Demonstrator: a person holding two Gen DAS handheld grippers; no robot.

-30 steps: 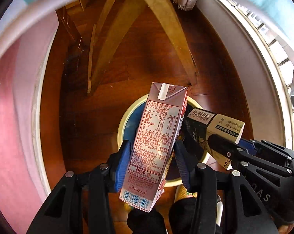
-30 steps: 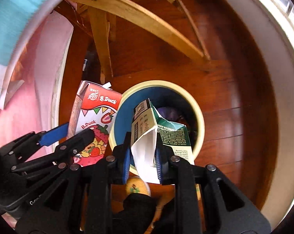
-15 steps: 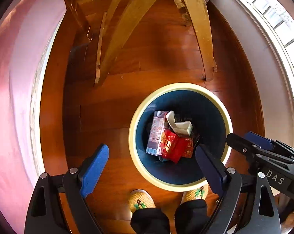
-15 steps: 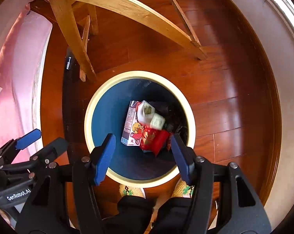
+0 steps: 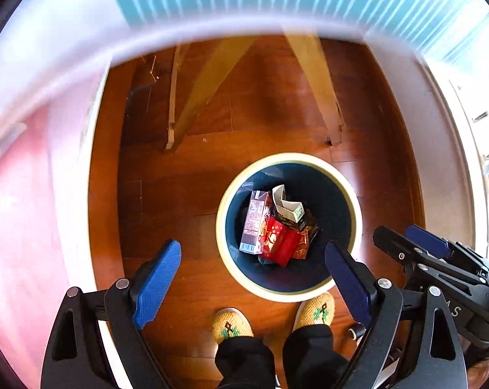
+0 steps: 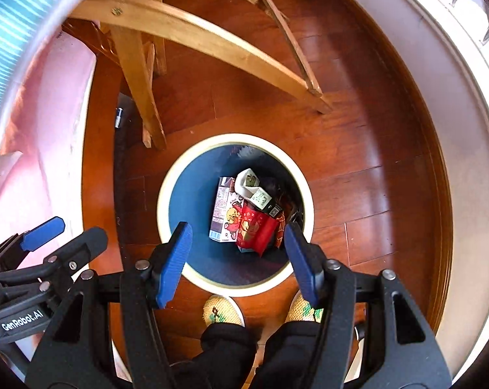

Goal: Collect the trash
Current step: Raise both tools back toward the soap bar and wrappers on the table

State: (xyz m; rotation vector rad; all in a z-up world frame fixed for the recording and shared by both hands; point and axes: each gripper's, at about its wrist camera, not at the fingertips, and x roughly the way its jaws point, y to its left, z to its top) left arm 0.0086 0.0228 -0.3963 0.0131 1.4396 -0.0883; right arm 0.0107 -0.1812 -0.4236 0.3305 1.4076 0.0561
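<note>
1. Trash lies at the bottom of the round dark-blue waste bin with cream rim [image 5: 348, 194] on the floor: a pink-and-white rectangular drink carton [image 5: 254, 225], a white-and-green opened carton [image 5: 288, 209] and a red glossy foil packet [image 5: 278, 243], all touching in one heap.
2. Pink carton's long axis runs roughly toward and away from the person, slightly tilted; the opened carton rests on top of the heap.
3. Left gripper [image 5: 252, 282]: blue pads spread wide, nothing between them. Right gripper [image 6: 239, 264]: likewise spread, empty.
4. Key relation: bin sits directly below and ahead of both tongs, just in front of the knitted yellow slippers [image 6: 223, 309]; in the right wrist view it lies more centred between the fingers, so the right looks nearer.
5. Surround: red-brown wood plank floor [image 6: 358, 162], light wooden chair legs [image 6: 140, 94] beyond the bin.
6. Judgement: no loose trash visible on the floor here; any next pickup lies elsewhere.
</note>
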